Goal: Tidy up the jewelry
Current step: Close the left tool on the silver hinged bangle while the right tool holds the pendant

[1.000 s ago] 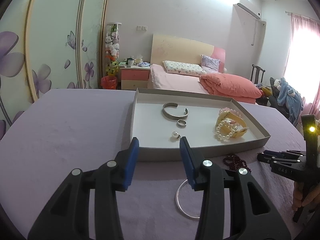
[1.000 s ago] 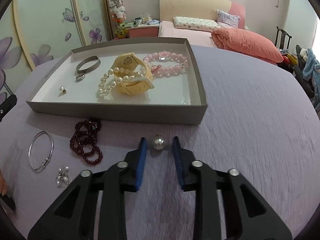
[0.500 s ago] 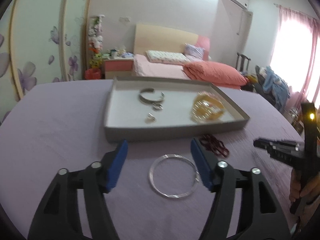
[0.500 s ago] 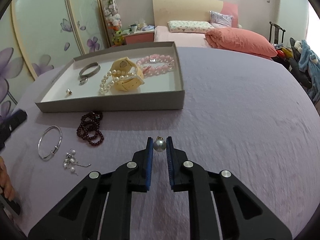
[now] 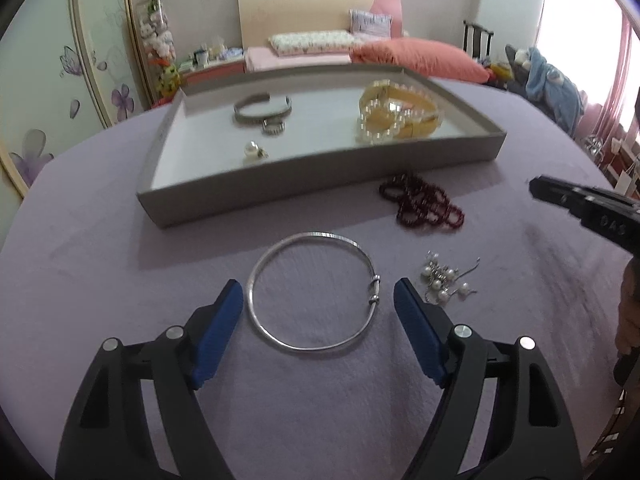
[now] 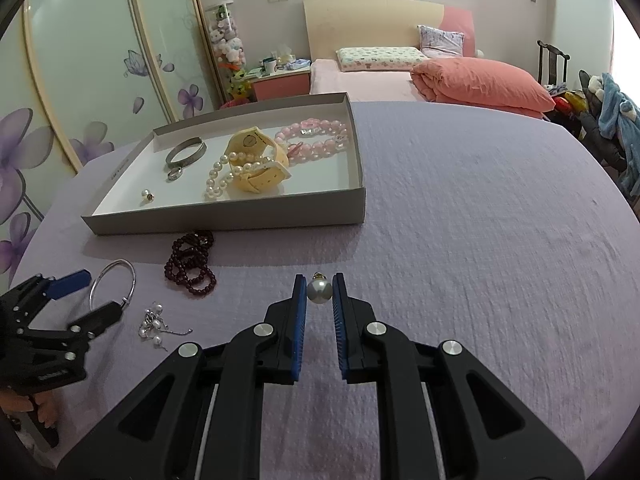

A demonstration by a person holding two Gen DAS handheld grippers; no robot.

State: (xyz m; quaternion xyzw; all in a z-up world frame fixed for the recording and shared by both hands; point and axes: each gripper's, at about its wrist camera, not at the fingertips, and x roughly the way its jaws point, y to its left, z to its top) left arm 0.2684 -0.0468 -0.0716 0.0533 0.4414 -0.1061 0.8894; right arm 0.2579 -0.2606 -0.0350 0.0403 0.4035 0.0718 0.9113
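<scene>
1. Left gripper (image 5: 318,300) gapes wide, holding nothing, its blue pads straddling the silver bangle (image 5: 313,290), which lies flat on the purple bench (image 6: 460,220) dead ahead between the fingers.
2. Right gripper (image 6: 319,294) is nearly closed, pinching a pearl earring (image 6: 319,291) near the tips.
3. The tray (image 6: 224,222) sits beyond both grippers.
4. Half a second back the bangle sat further ahead; now the left pads flank it. The pearl remains pinched.
</scene>
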